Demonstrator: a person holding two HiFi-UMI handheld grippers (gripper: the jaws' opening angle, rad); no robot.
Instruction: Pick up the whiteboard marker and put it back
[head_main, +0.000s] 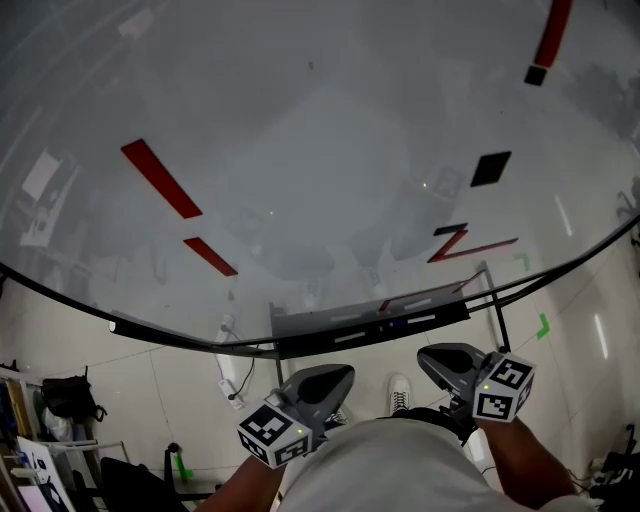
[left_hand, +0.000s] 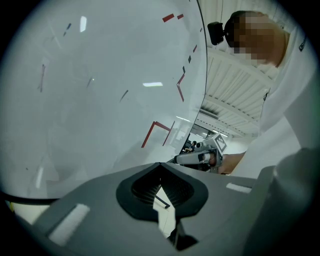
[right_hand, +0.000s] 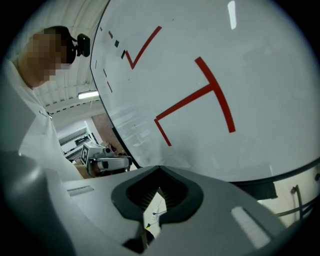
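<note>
Down by your waist, left gripper and right gripper are both clenched on nothing. Go in like that and you'll likely knock the ledge tray ahead. It holds pale slim pieces; the marker may be among them, I can't tell. Beyond stands the whiteboard.

Whiteboard ahead; tray along its lower edge; left tongs, right tongs side by side below.
</note>
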